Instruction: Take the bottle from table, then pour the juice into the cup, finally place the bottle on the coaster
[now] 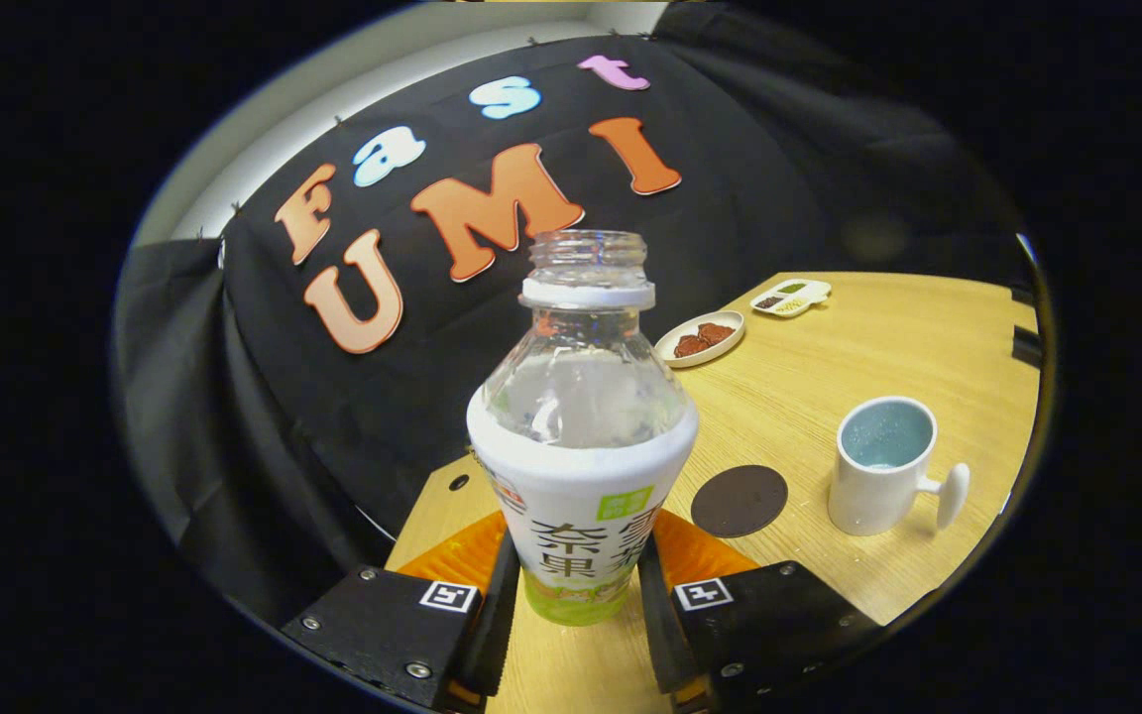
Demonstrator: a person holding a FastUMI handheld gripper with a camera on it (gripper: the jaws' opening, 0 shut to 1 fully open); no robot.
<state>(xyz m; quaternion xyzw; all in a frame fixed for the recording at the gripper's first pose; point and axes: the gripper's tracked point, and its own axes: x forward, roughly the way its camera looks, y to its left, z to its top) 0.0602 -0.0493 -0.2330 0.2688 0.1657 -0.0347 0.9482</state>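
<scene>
Tongs: my gripper (576, 585) is closed on the bottle, a finger pressed against each side of its lower label.
Bottle: the bottle (581, 446) stands upright between my fingers, cap off, clear near the neck, white label below, its base lifted off the table.
Table: the wooden table (829, 367) runs ahead and to the right.
Coaster: a dark round coaster (739, 501) lies flat just right of the bottle.
Cup: a white cup (881, 466) stands beside the coaster, pale blue inside, handle pointing right.
Dishes: a small plate (700, 339) of reddish food and a divided tray (791, 297) sit farther back.
</scene>
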